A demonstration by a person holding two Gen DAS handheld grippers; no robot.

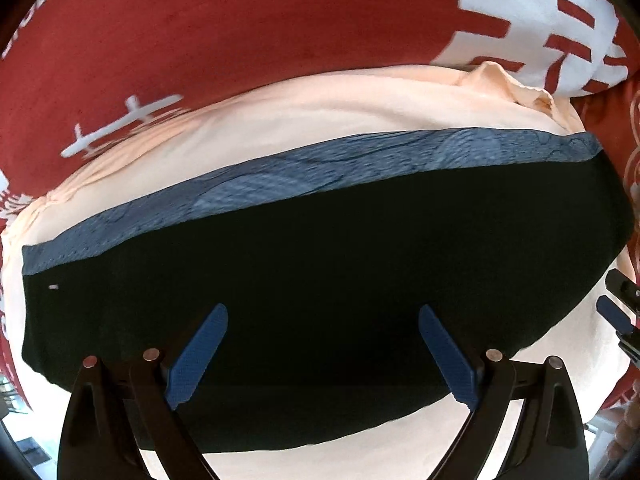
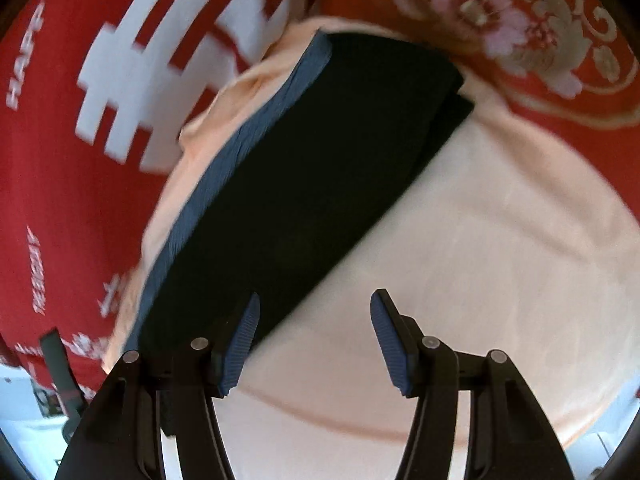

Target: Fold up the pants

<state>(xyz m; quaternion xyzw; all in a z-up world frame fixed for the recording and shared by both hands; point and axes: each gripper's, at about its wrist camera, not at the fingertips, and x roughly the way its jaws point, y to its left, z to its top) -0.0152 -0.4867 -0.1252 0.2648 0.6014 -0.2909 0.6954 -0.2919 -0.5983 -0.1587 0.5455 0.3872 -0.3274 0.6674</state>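
The pants [image 1: 320, 264] lie folded into a flat black rectangle with a blue-grey waistband [image 1: 280, 184] along the far edge, resting on a pale peach cloth [image 1: 320, 104]. My left gripper [image 1: 323, 320] hangs straight above the black fabric, open, nothing between its blue fingers [image 1: 196, 360]. In the right wrist view the same pants [image 2: 304, 184] run diagonally, waistband [image 2: 240, 152] on the left. My right gripper [image 2: 315, 312] stands open over the pants' near edge and the peach cloth [image 2: 480, 240], holding nothing. Its tip [image 1: 616, 312] shows at the left wrist view's right edge.
A red bedspread [image 1: 240, 20] with white characters lies beyond the peach cloth. In the right wrist view the red cover with white print [image 2: 60, 180] fills the left, and a red floral-patterned fabric [image 2: 520, 32] lies at the top right. A dark strap [image 2: 56, 360] shows at lower left.
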